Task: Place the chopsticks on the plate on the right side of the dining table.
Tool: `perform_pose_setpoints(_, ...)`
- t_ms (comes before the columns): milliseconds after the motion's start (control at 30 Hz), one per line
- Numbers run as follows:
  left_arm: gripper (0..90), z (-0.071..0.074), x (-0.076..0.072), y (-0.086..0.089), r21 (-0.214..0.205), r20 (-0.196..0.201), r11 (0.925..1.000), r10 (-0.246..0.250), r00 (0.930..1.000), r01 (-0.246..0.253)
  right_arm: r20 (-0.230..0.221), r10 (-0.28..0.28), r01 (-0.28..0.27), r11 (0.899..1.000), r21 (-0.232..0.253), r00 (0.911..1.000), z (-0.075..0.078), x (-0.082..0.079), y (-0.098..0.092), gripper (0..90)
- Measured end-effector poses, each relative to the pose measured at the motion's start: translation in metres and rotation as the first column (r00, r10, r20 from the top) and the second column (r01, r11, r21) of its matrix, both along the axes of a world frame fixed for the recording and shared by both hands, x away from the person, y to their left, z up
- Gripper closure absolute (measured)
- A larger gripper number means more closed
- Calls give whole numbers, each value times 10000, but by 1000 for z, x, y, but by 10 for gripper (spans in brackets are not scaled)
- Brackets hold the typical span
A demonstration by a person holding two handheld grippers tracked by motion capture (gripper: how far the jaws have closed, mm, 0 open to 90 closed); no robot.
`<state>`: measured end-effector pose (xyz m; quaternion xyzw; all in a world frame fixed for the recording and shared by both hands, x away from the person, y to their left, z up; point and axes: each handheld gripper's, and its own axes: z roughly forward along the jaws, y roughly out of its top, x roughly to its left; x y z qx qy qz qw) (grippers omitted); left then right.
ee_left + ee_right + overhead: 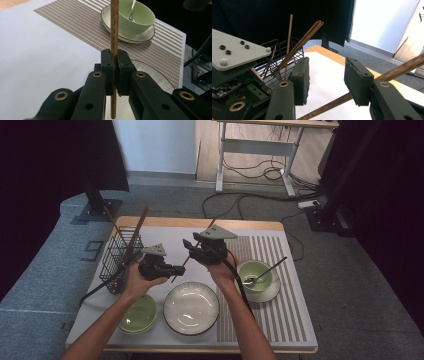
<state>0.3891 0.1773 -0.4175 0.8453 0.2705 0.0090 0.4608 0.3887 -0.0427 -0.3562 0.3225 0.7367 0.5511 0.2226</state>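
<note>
Jaws of left gripper (115, 66) clamp the chopstick (114, 30); right gripper (327, 81) jaws stand apart beside it; keep left grip firm; withdraw right clear.

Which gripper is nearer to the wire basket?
Left. The left gripper, shut on a chopstick, is just right of the wire basket. The right gripper, jaws open around the same chopstick, is farther right, toward the green bowl.

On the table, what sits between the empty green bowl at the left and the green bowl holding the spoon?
In the high view, a white plate with a dark rim lies between the empty green bowl and the bowl with the spoon; the striped placemat begins just right of it.
</note>
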Motion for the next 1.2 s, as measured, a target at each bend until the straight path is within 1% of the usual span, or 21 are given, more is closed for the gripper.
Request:
perform_pose_setpoints(833,858,1,-1,2,185,-17,9995,-245,9997,245,-62,-78,77,9996,-270,10000,-3,2,-12,537)
perform_pose_setpoints(1067,858,1,-1,2,300,-66,9990,-319,9995,321,-56,-55,51,9982,-595,10000,-6,4,-21,524)
perform_pose_setpoints(1200,858,0,-1,2,360,-83,9988,-332,9994,335,-83,27,-33,9975,-700,10000,-8,4,-28,518)
